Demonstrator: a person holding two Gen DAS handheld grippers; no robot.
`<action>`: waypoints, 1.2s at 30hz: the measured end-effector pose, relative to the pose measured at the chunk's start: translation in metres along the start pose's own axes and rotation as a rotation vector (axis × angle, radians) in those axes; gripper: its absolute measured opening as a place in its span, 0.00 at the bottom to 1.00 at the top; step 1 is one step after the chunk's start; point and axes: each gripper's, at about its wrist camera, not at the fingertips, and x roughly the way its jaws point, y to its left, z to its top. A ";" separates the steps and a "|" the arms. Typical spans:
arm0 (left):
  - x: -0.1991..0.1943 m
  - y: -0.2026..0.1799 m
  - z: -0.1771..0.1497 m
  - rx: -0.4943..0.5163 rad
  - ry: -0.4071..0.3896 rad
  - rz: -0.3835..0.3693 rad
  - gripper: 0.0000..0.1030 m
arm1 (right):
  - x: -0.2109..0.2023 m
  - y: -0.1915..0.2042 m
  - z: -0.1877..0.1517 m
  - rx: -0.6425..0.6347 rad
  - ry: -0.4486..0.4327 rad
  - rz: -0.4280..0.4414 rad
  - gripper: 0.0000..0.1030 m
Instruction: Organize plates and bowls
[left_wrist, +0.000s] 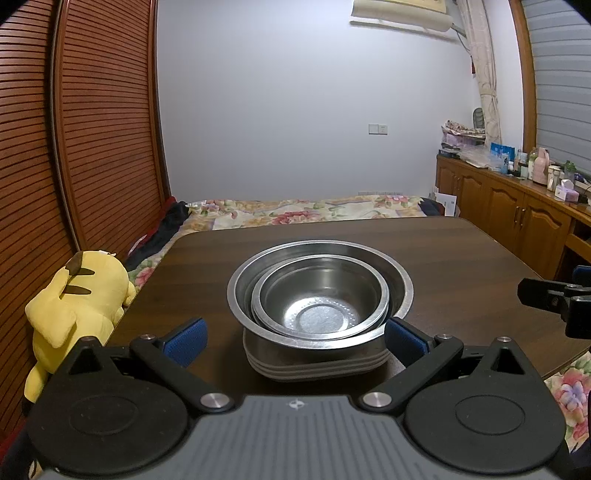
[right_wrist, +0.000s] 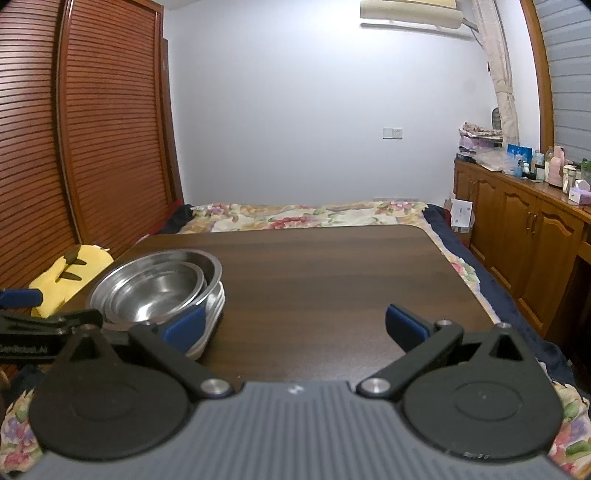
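Note:
A stack of steel bowls (left_wrist: 319, 291) rests on a pile of grey plates (left_wrist: 317, 363) on the dark wooden table (left_wrist: 461, 251). The smaller bowls nest inside a wide one. My left gripper (left_wrist: 295, 341) stands open, its blue pads either side of the plate pile's near edge, nothing clamped. In the right wrist view the same bowls (right_wrist: 155, 286) and plates (right_wrist: 212, 317) sit at the left. My right gripper (right_wrist: 295, 326) is open over bare table, its left pad (right_wrist: 184, 326) close in front of the stack. The other gripper's black body (right_wrist: 48, 321) shows at far left.
A yellow plush toy (left_wrist: 74, 306) leans at the table's left edge by slatted wooden doors (left_wrist: 92, 129). A floral-covered bed (left_wrist: 295, 210) lies behind the table. Wooden cabinets (left_wrist: 509, 210) with bottles and boxes line the right wall.

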 end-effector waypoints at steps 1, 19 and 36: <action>0.000 0.000 0.000 0.000 0.000 0.000 1.00 | 0.000 0.000 0.000 0.000 0.000 -0.001 1.00; 0.000 0.001 0.001 0.001 -0.002 0.001 1.00 | 0.001 -0.002 -0.001 0.006 -0.002 -0.010 1.00; -0.001 0.002 0.003 0.003 -0.011 0.005 1.00 | 0.003 -0.001 0.000 0.004 0.000 -0.017 1.00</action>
